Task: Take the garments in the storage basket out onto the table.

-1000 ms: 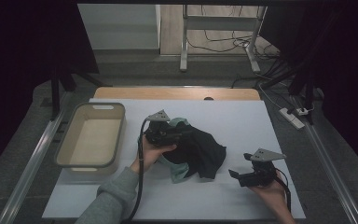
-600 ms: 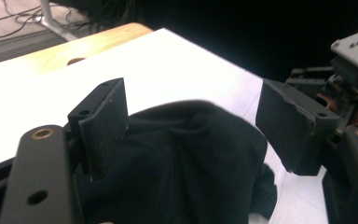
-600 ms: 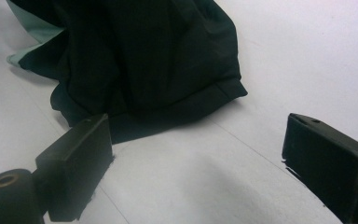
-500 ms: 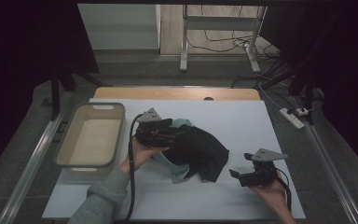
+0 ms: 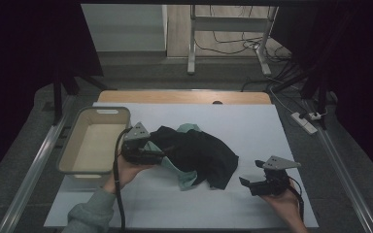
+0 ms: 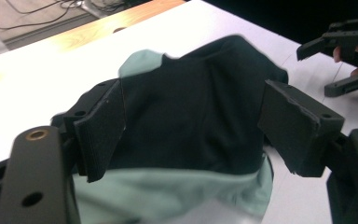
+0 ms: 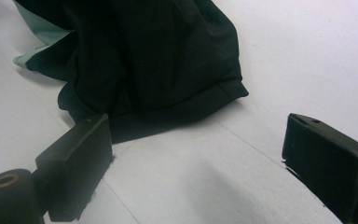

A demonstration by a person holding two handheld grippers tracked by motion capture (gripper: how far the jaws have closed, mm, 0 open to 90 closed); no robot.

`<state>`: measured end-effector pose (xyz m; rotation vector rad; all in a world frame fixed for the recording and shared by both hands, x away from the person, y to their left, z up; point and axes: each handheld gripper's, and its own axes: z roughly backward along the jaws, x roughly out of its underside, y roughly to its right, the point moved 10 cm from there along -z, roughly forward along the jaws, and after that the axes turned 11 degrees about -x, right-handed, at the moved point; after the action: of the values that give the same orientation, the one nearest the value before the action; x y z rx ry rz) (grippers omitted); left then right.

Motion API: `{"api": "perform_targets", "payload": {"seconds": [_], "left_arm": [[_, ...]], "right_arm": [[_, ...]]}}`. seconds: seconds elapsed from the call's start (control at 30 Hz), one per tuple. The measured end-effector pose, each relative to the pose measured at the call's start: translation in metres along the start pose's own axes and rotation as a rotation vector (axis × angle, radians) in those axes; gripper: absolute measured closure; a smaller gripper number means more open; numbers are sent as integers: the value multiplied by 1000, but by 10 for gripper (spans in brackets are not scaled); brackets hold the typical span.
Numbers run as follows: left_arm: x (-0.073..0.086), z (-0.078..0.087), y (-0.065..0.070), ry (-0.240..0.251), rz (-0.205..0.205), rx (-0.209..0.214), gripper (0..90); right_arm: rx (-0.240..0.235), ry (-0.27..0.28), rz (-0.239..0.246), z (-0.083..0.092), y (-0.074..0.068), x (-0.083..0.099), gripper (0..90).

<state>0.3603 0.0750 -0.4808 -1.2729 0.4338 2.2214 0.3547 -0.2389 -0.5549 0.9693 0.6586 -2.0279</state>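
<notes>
Near edge, right: the right gripper (image 5: 258,183), held in a hand (image 5: 282,203), rests low over the white table (image 5: 252,126), jaws spread wide with nothing between them; its own view shows bare tabletop between the pads (image 7: 81,161) and the cloth's hem just beyond. Near edge, left: a sleeved arm (image 5: 88,216) carries the left gripper (image 5: 161,155), jaws apart, at the cloth's left end; in the left gripper view the pads (image 6: 100,130) flank the fabric without pinching it. Centre: a black cloth (image 5: 199,153) with pale green lining (image 6: 168,191) lies crumpled on the table. Left edge: a beige tub (image 5: 75,145), just beside the left gripper. Far edge: a wooden strip (image 5: 184,97).
</notes>
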Motion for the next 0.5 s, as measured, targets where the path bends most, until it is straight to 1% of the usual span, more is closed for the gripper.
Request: {"api": "perform_targets", "payload": {"seconds": [0.03, 0.07, 0.1, 0.17, 0.2, 0.23, 0.27, 0.3, 0.33, 0.37, 0.4, 0.43, 0.47, 0.5], "left_arm": [[6, 6, -4, -2, 9, -4, 235], [10, 9, -6, -2, 11, -7, 235], [10, 9, -6, -2, 11, -7, 235], [18, 16, -11, -5, 14, -23, 235], [18, 16, -11, -5, 14, -23, 235], [25, 20, -15, -11, 17, -31, 235], [25, 20, -15, -11, 17, -31, 235], [28, 23, -17, -13, 21, -34, 235], [37, 28, -22, -19, 28, -46, 235], [41, 30, -24, -26, 32, -52, 235], [41, 30, -24, -26, 32, -52, 235], [49, 36, -29, -33, 42, -60, 236], [49, 36, -29, -33, 42, -60, 235], [58, 44, -34, -36, 56, -70, 236]], "right_arm": [[1, -2, 1, 0, 0, 0, 75], [2, 0, 3, 1, 0, 0, 75], [0, 1, 5, 1, 0, 0, 75], [3, 3, 10, 0, 0, 0, 75], [3, 3, 10, 0, 0, 0, 75], [-2, 4, 12, 0, -1, -1, 75], [-2, 4, 12, 0, -1, -1, 75], [-7, 4, 16, 0, -1, -1, 76], [-8, 10, 18, 1, -2, -1, 75], [-9, 13, 18, 1, -2, -1, 75], [-9, 13, 18, 1, -2, -1, 75], [-9, 15, 16, 1, -1, -1, 75], [-9, 15, 16, 1, -1, -1, 75], [-10, 18, 16, 2, 0, -2, 75]]}}
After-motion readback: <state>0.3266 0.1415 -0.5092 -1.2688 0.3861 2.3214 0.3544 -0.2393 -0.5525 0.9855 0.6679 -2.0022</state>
